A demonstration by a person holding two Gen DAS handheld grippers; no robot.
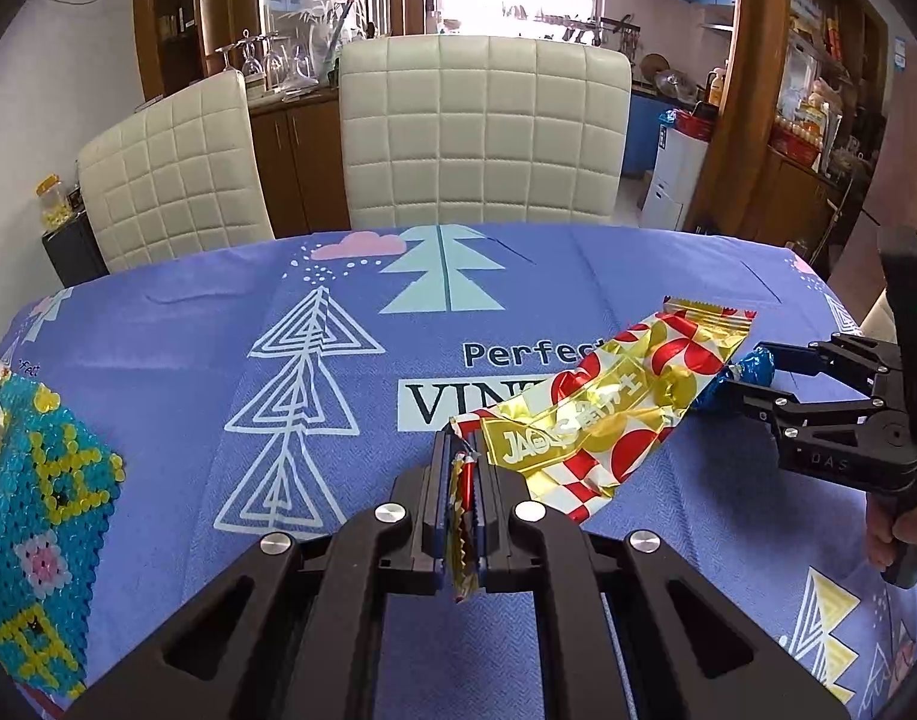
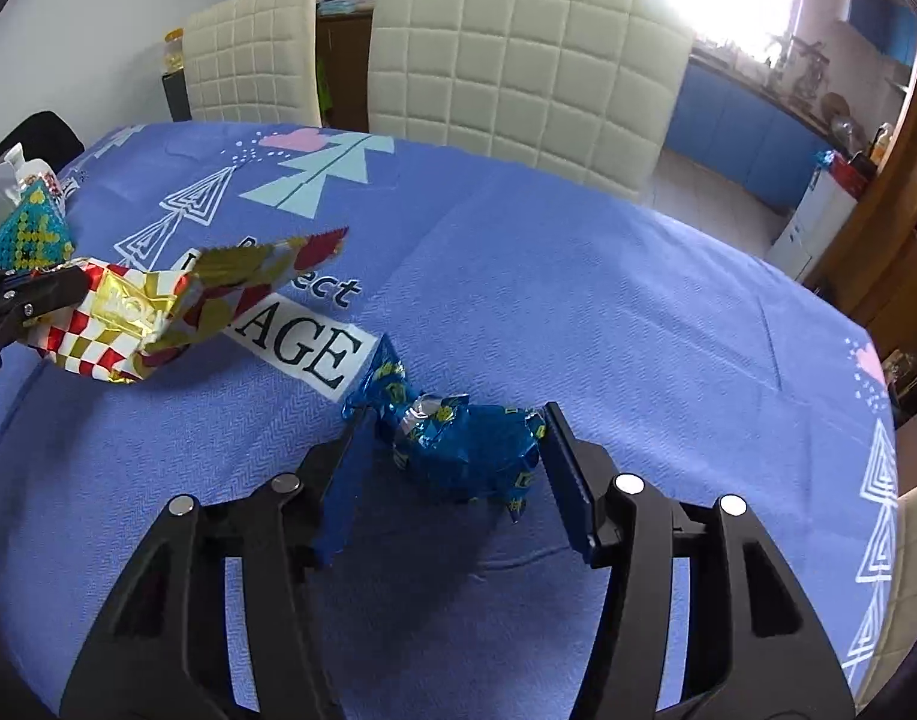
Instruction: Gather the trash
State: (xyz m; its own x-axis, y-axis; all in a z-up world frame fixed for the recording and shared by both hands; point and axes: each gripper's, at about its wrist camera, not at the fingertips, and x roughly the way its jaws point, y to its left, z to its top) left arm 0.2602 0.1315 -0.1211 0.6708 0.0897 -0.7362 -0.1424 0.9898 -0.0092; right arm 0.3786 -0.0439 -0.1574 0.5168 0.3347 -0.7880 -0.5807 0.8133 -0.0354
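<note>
My left gripper (image 1: 463, 450) is shut on one end of a gold, red and white snack wrapper (image 1: 614, 396), which hangs out to the right just above the blue tablecloth (image 1: 218, 312). In the right wrist view the same wrapper (image 2: 158, 306) shows at the left, with the left gripper (image 2: 80, 285) holding it. My right gripper (image 2: 455, 414) is open, its two fingers on either side of a crumpled blue foil wrapper (image 2: 464, 450) lying on the cloth. In the left wrist view the right gripper (image 1: 734, 375) sits at the right with the blue foil (image 1: 752, 369) between its tips.
A blue and yellow beaded box (image 1: 32, 534) stands at the table's left edge; it also shows in the right wrist view (image 2: 29, 234). Two cream quilted chairs (image 1: 482, 132) stand behind the table. Cabinets and a kitchen lie beyond.
</note>
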